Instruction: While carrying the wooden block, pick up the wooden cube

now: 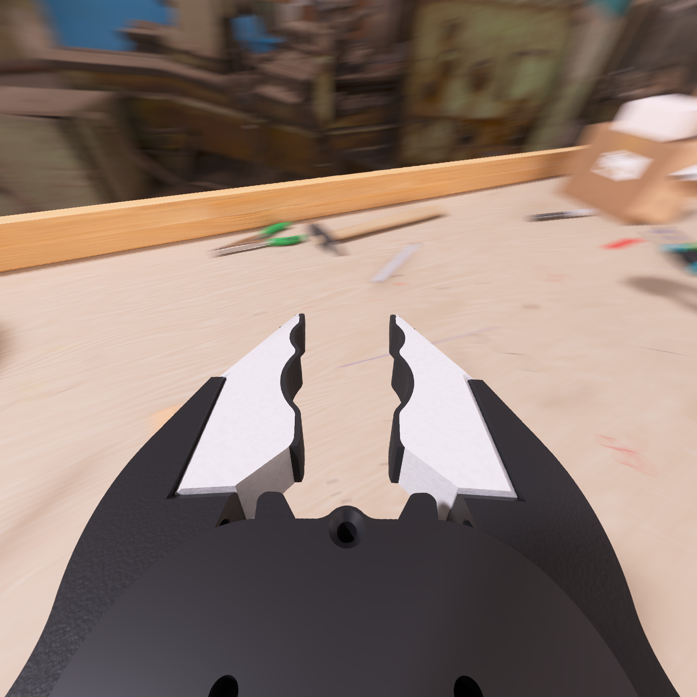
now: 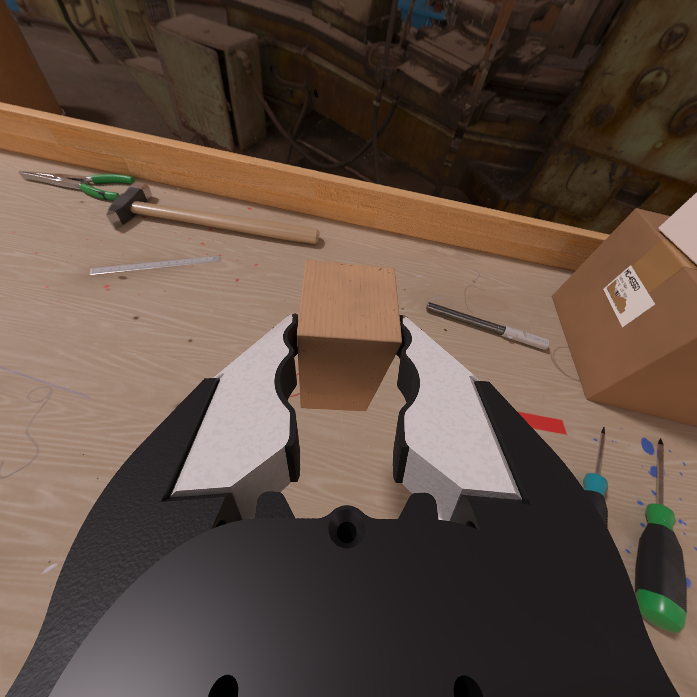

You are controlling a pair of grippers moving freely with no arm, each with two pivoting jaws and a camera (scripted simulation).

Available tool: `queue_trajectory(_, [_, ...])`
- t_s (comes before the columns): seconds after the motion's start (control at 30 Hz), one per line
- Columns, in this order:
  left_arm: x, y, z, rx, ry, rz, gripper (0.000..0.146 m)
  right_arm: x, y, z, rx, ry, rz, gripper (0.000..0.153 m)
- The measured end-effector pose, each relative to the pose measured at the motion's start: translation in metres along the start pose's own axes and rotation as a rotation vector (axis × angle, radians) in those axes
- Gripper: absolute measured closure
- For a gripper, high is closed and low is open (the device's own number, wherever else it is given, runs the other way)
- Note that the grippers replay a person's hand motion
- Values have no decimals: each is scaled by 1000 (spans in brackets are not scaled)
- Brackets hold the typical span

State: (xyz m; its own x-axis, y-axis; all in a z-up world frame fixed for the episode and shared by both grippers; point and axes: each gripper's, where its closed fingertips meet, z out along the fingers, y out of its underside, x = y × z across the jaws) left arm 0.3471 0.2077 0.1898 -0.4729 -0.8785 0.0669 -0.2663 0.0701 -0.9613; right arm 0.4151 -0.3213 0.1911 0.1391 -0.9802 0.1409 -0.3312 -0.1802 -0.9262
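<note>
My right gripper point(image 2: 349, 320) is shut on a tan wooden block point(image 2: 349, 301). The fingertips clamp its two sides and hold it upright above the workbench point(image 2: 151, 339). My left gripper point(image 1: 347, 320) is open and empty, its jaws a block's width apart over bare bench point(image 1: 113, 339). The left wrist view is smeared by motion. No wooden cube shows clearly in either view. A small orange-tan patch point(image 1: 164, 413) peeks out beside the left finger's base, and I cannot tell what it is.
A raised wooden rail point(image 2: 339, 196) edges the far side of the bench. A hammer point(image 2: 211, 220), green-handled pliers point(image 2: 90, 183) and a steel ruler point(image 2: 154, 264) lie far left. A marker point(image 2: 486, 326), a cardboard box point(image 2: 641, 320) and two screwdrivers point(image 2: 660, 558) lie to the right.
</note>
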Motion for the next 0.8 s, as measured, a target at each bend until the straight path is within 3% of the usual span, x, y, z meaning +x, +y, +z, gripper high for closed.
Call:
queue_trajectory(0.1, [-89, 21, -22, -88, -437, 45, 100, -2, -2, -2, 14, -18, 4, 101])
queue_trajectory(0.17, [-120, 40, -32, -175, -551, 6, 100, -1, -1, -1, 10, -17, 6, 101])
queue_trajectory(0.3, [-137, 68, -29, -271, -522, -102, 91, -2, 1, 1, 2, -21, 8, 101])
queue_trajectory(0.8, [-145, 91, 13, -381, -542, -132, 90, -12, 8, 8, -36, -45, -19, 101])
